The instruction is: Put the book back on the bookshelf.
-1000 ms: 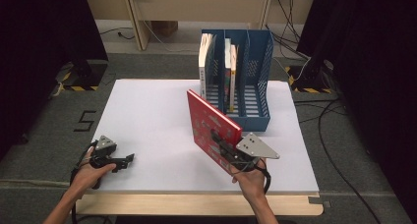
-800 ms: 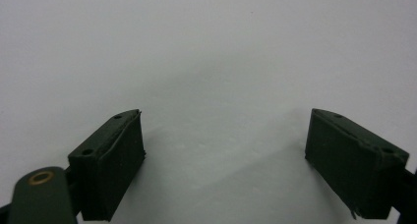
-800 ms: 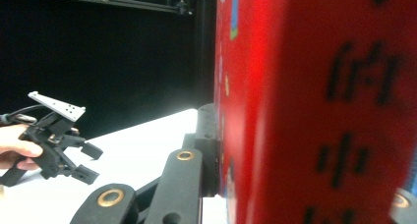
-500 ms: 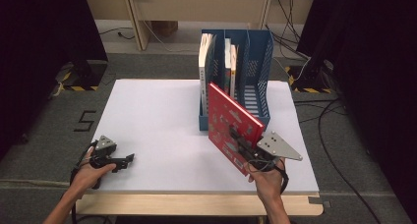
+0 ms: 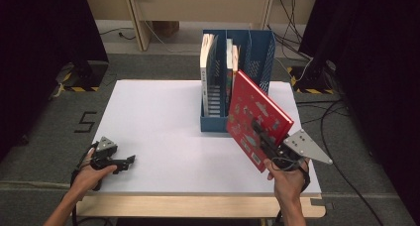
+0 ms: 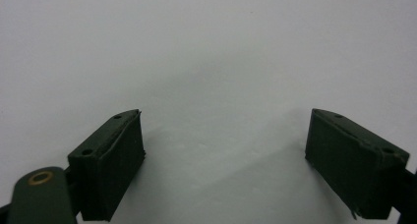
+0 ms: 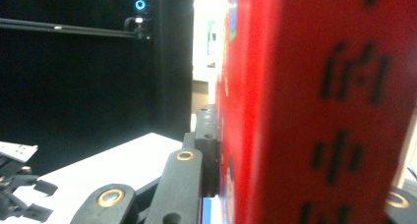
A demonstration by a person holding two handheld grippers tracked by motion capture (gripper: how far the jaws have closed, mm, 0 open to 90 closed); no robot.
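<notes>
Gripping red book [image 5: 257, 118] with right claw [image 5: 261, 138], left claw [image 5: 130, 160] spread apart on table [image 5: 163, 122]

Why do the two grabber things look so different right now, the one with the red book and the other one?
The right gripper is shut on the red book and lifted above the table; the left gripper holds nothing and sits low on the white table. The right gripper's fingers press the book's cover; the left gripper's fingers stand wide apart. The right gripper is near the blue file rack; the left gripper is far from it. Both are black and hand-held.
</notes>
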